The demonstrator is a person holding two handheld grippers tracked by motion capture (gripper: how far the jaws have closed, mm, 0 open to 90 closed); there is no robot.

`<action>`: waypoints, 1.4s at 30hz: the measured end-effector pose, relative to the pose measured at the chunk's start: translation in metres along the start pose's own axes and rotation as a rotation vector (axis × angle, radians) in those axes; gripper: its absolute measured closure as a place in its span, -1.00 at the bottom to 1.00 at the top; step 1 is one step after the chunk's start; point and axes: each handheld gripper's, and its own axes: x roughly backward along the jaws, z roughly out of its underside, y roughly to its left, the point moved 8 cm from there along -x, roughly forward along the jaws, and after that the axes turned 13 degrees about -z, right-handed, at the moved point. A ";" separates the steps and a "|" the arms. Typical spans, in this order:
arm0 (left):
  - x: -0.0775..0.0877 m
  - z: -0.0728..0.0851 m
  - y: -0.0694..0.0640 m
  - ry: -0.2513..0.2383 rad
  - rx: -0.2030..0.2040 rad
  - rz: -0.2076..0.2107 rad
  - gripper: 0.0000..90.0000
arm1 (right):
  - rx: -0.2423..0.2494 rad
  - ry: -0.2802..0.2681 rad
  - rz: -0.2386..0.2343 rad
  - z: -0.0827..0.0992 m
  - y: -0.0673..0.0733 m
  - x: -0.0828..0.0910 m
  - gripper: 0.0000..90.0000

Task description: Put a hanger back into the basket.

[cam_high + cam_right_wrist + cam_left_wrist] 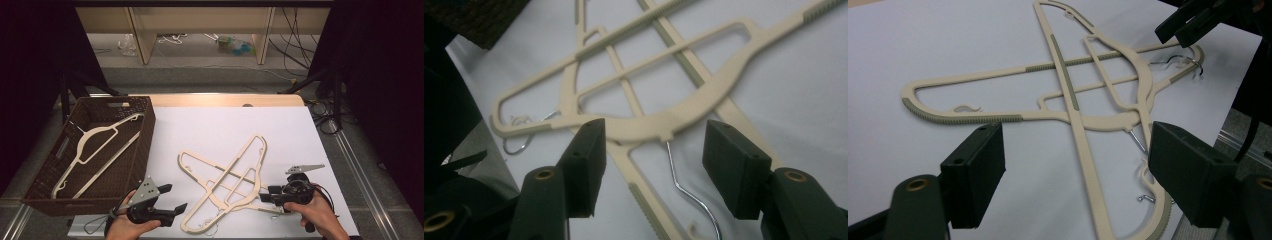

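Basket [145, 145] with one hanger [95, 150]

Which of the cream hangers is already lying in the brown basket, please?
The single hanger at the left, inside the brown basket; the other hangers lie crossed on the white table.

Left hand [131, 226] enters from 6 o'clock edge of high view, at 7 o'clock of table, gripping left tongs [172, 197]. Jaws spread wide, empty, pointing toward 3 o'clock; grey three-cornered plate on top.

Right hand [314, 212] enters from bottom edge at 5 o'clock, wrapped round right tongs [264, 196]. Jaws point toward 9 o'clock, at left tongs, parted, nothing between pads; grey plate raised above body. Tongs near each other, not touching.
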 end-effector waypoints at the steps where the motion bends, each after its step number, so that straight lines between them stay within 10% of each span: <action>1: 0.000 0.000 0.000 -0.001 0.003 0.002 -0.49 | -0.002 0.000 0.007 0.001 -0.002 -0.001 -0.03; 20: -0.002 0.003 -0.001 0.004 0.010 0.007 -0.50 | -0.084 -0.046 0.130 -0.031 -0.027 -0.016 -0.05; 42: -0.001 0.000 0.003 -0.008 0.029 0.002 -0.51 | -0.162 -0.041 0.120 -0.037 -0.037 -0.028 -0.04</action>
